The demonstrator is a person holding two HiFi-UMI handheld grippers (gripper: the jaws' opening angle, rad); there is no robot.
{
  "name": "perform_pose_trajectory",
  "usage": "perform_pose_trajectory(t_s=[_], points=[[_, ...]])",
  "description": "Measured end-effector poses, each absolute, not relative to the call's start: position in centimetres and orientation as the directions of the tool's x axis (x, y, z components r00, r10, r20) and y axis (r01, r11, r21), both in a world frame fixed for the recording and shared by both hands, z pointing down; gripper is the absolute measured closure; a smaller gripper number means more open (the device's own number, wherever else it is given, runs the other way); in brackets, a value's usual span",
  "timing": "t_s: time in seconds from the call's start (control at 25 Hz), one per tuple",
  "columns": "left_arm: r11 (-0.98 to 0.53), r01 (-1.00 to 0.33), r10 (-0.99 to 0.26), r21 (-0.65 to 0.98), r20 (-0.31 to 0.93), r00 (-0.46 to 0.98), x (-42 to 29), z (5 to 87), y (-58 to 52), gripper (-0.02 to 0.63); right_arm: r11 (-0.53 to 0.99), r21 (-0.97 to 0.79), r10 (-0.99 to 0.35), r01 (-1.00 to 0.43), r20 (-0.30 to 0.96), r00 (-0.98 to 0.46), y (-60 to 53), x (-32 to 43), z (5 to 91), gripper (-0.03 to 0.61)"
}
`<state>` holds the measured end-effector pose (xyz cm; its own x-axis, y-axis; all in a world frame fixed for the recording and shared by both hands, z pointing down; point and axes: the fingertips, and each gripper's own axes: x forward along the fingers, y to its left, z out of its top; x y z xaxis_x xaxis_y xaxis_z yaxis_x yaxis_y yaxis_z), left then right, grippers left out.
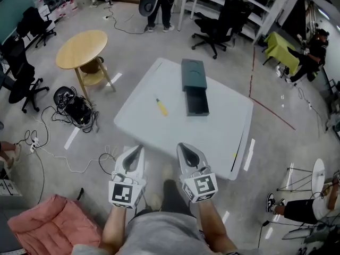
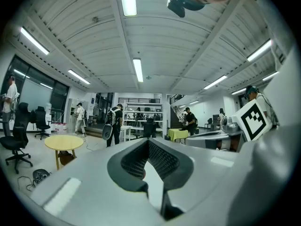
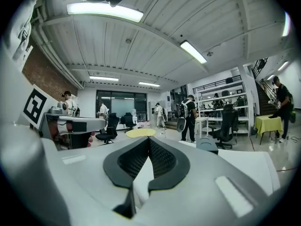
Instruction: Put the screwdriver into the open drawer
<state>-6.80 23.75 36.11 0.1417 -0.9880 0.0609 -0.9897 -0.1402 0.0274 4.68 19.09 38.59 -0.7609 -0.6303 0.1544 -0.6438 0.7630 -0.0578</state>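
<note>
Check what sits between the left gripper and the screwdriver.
Nothing stands there. In the head view, only bare white table and a sliver of floor separate the left gripper from the yellow screwdriver.

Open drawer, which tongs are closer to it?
Right. The right tongs are at the table's near edge, nearly in line with the drawer; the left tongs sit further left.

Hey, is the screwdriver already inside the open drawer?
No, the screwdriver lies on the white table, left of the open drawer in the head view.
</note>
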Motion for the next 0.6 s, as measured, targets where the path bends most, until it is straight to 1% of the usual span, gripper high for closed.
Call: perform_pose_trajectory(t_s=[0.16,0.36,0.6], points=[[-0.09,-0.996,-0.993,0.023,0.071,0.091,-9.3,36.5,20.5,0.601,0.786,-0.075,-0.595,-0.614,0.176,-0.784,15.3,2.3,39.8,0.575],[-0.06,-0.996,-0.995,0.071,0.076,0.065,-11.5,38.3,15.3,0.601,0.814,-0.094,-0.543,-0.573,0.225,-0.809,9.1,-1.1,41.9,0.575],[-0.004,-0.995,-0.988,0.104,0.152,0.019,-14.4,42.4,9.4,0.601,0.835,-0.111,-0.486,-0.539,0.311,-0.817,2.3,-4.7,45.9,0.575]])
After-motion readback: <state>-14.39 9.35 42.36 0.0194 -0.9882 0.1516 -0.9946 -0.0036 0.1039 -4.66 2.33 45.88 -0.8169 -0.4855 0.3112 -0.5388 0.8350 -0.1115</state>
